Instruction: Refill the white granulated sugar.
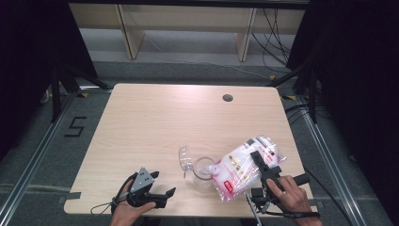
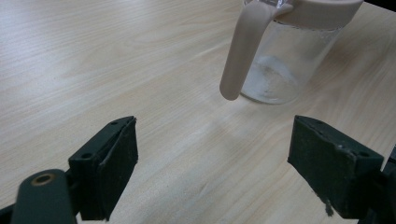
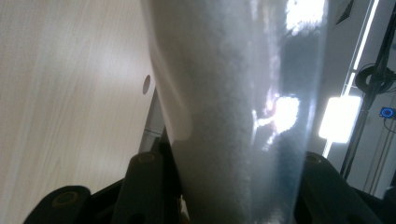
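A clear jug [image 1: 203, 172] with a beige rim and handle stands near the table's front middle. In the left gripper view the jug [image 2: 280, 60] has a thin white layer at its bottom. A clear plastic bag of white grains [image 1: 242, 167] with red print hangs tilted, its lower corner at the jug's mouth. My right gripper [image 1: 261, 165] is shut on the bag, and the bag [image 3: 233, 116] rises between the jaws of the right gripper [image 3: 229, 186]. My left gripper [image 1: 162, 195] rests open at the front left, and the open left gripper [image 2: 212, 163] faces the jug's handle [image 2: 240, 51], apart from it.
A small clear cup-like piece [image 1: 186, 159] lies just left of the jug. The wooden table [image 1: 155, 122] has a round cable hole [image 1: 227, 98] at the back right. Metal floor rails and dark stands flank the table on both sides.
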### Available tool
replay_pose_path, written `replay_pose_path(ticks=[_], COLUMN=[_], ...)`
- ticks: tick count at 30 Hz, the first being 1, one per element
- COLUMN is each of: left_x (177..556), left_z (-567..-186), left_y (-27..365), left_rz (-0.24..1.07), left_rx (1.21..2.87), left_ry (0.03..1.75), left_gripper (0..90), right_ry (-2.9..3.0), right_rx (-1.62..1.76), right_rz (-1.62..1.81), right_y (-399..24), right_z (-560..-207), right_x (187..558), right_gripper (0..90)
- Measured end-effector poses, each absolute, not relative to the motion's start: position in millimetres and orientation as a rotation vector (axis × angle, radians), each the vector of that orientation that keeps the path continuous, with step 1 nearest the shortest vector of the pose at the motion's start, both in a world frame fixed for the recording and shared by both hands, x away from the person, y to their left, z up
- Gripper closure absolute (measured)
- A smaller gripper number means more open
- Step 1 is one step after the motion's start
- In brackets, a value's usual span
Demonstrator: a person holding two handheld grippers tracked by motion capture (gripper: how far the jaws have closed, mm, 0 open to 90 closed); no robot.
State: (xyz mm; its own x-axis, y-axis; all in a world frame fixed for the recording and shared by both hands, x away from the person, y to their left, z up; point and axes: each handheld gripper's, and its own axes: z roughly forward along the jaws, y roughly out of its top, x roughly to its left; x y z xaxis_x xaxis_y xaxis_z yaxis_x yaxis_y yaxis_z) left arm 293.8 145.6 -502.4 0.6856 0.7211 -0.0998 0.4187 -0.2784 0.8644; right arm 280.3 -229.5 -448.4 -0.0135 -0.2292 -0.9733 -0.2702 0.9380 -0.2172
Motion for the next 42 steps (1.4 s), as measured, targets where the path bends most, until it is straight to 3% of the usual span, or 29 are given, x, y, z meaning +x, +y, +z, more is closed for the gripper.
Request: replay_pose_path(ticks=[42], left_x=[294.1], left_z=[-502.4], left_y=[145.5], left_rz=[0.386], left_rx=[1.91], left_ry=[0.89], left_gripper=[15.2], right_ry=[1.584], right_rx=[-0.465], right_rz=[-0.007], right_y=[-224.3], right_z=[-438.2], right_x=[282.5], right_gripper=[62.3])
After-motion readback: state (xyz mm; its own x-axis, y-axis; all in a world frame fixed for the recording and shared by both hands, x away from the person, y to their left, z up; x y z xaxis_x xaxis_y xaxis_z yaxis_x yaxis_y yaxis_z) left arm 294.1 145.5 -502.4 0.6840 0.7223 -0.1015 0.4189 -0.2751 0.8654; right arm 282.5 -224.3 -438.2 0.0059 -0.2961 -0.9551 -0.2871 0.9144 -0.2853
